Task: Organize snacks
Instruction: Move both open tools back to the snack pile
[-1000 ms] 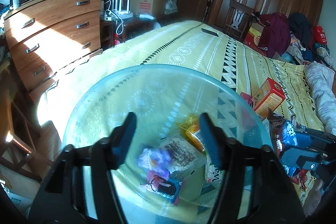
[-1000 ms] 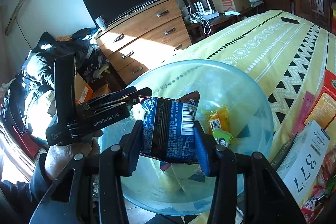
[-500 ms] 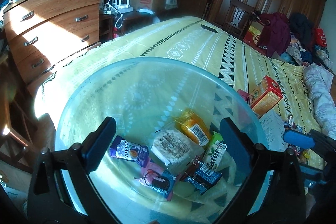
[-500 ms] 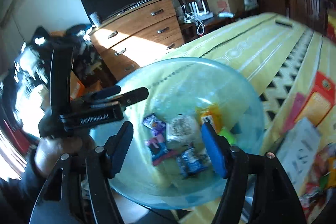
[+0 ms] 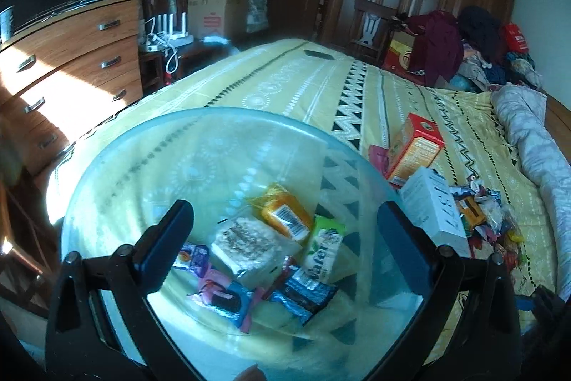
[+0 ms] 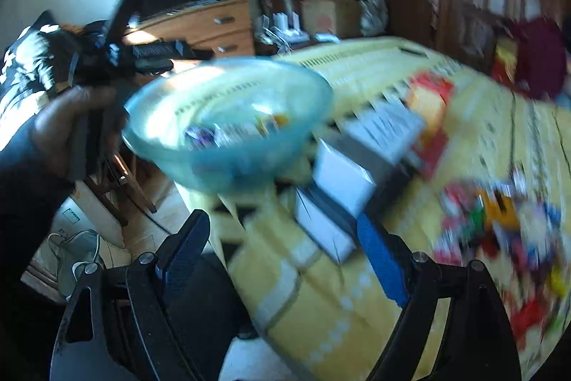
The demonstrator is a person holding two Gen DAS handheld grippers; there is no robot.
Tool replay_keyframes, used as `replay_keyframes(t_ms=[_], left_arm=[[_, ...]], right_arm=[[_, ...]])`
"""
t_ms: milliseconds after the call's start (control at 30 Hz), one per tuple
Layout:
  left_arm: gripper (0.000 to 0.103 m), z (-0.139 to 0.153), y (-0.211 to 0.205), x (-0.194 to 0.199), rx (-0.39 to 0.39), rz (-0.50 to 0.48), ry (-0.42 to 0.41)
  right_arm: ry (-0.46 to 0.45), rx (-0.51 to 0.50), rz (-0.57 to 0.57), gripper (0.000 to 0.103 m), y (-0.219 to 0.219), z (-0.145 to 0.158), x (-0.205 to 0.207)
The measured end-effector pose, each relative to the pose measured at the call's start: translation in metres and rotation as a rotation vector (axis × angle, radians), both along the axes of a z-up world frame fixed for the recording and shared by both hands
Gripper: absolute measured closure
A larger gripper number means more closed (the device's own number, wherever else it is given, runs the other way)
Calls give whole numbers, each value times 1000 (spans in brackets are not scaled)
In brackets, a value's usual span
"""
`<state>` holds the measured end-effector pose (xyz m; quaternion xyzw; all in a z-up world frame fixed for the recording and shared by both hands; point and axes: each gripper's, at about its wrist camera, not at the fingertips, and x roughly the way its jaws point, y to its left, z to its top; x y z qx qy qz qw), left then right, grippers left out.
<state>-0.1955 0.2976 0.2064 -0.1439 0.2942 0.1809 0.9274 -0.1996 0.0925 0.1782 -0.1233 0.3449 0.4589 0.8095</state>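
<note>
The left gripper (image 5: 282,238) hangs over a clear bowl (image 5: 107,166) of wrapped snacks (image 5: 271,245) directly below, its jaws just spread wide and empty. The right gripper (image 6: 282,252), also just opening, empty, points past the bowl at the yellow bedspread (image 6: 481,131).

The left gripper (image 5: 283,240) is held wide, its jaws having just been opening, nothing between them. The right gripper (image 6: 282,256) is likewise spread and empty, jaws just opening. The left hand (image 6: 71,127) is wrapped around its handle.
</note>
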Motion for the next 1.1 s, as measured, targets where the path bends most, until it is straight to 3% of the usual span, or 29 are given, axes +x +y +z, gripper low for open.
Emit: replay_keyframes(t_ms=[167,267,533,700,800,867,933,1000,1100], left_arm=[[0,21,-52,16,47,-116,-74],[0,28,-87,31,49,-207,-94],[0,27,-209,83,157,-466,-18],[0,13,-271,118,160,-589,53],[0,-1,-296,145,134,-634,111],[0,-12,-307,167,79,-649,149],[0,-28,-313,201,-24,-651,181],[0,-47,-311,239,-105,-609,233],[1,-71,-306,291,-142,-536,286]], right_arm=[[113,-57,-177,16,-80,-43,11],[146,-59,-251,16,-119,-54,16],[167,-41,-372,16,-191,-73,17],[163,-35,-405,16,-222,-89,15],[194,-10,-426,16,-244,-103,15],[213,8,-445,16,-258,-110,16],[220,33,-465,16,-270,-113,19],[217,46,-489,16,-281,-115,24],[226,53,-495,16,-290,-122,30]])
